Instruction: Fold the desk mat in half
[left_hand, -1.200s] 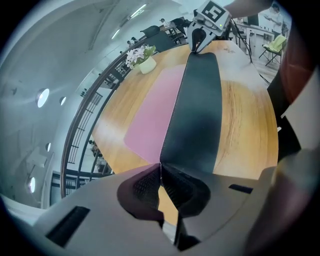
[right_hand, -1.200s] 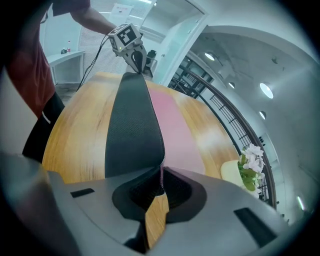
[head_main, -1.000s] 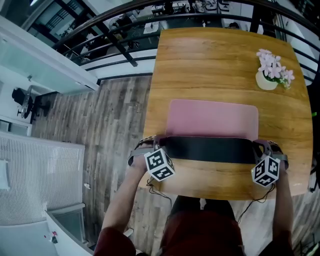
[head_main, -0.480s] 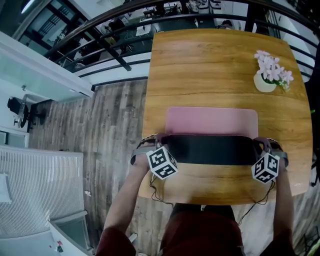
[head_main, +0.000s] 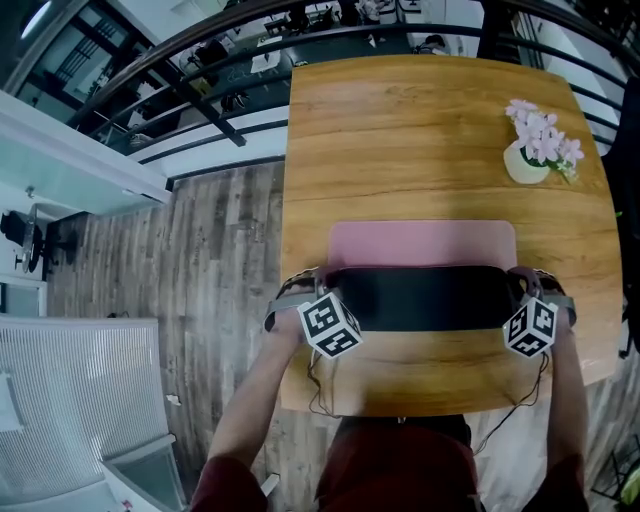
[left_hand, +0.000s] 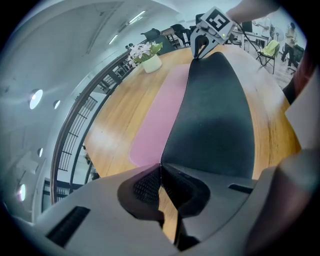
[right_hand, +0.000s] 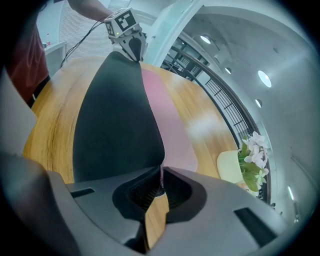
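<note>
The desk mat lies on the wooden table (head_main: 400, 130), pink face (head_main: 420, 243) up, with its near edge lifted and turned over so the black underside (head_main: 430, 298) shows. My left gripper (head_main: 322, 283) is shut on the mat's near left corner, my right gripper (head_main: 522, 285) on the near right corner. In the left gripper view the jaws (left_hand: 161, 167) pinch the thin black edge (left_hand: 215, 120), and the right gripper (left_hand: 202, 42) shows at the far corner. In the right gripper view the jaws (right_hand: 161, 172) pinch the same edge (right_hand: 120, 120), with the pink face (right_hand: 172, 125) beyond.
A pale pot of pink flowers (head_main: 535, 150) stands at the table's far right, apart from the mat. Dark railings (head_main: 200, 60) run beyond the table's far side. Wood floor (head_main: 220, 250) lies to the left.
Both grippers have carried the mat's near edge farther from the person, toward the far edge. The black strip has widened and less of the pink face shows.
</note>
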